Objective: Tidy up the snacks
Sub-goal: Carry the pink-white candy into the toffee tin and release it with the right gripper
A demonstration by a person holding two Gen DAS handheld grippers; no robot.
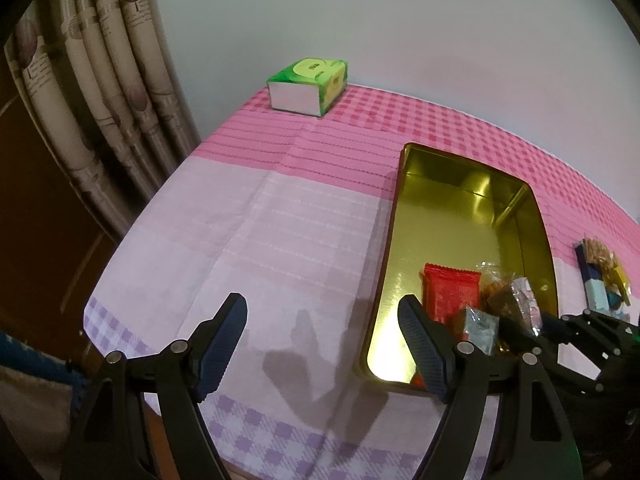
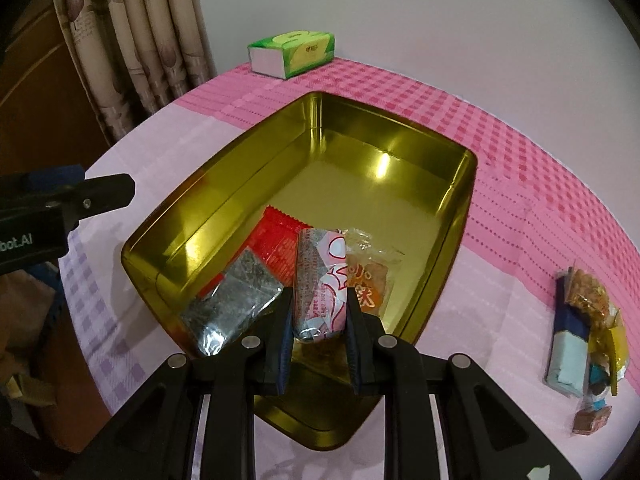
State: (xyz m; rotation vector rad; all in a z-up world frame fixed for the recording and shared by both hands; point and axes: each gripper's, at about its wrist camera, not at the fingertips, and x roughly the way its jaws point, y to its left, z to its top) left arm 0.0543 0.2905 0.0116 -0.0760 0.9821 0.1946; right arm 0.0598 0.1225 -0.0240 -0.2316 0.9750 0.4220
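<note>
Snack packet (image 2: 318, 280) (pink-and-white) is lying lengthwise between the right gripper (image 2: 318, 320) jaws, which are clamping it directly over the gold tin (image 2: 224, 184), while the left gripper (image 1: 320, 344) jaws are hanging wide and empty over the bench (image 1: 280, 240).

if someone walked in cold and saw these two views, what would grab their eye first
The shiny gold tin in the middle of the pink checked tablecloth stands out first, with a few wrapped snacks at its near end. Right over it, the right gripper is shut on a pink and white snack packet, while the left gripper hangs open beside the tin. A bright green tissue box sits at the table's far edge.
</note>
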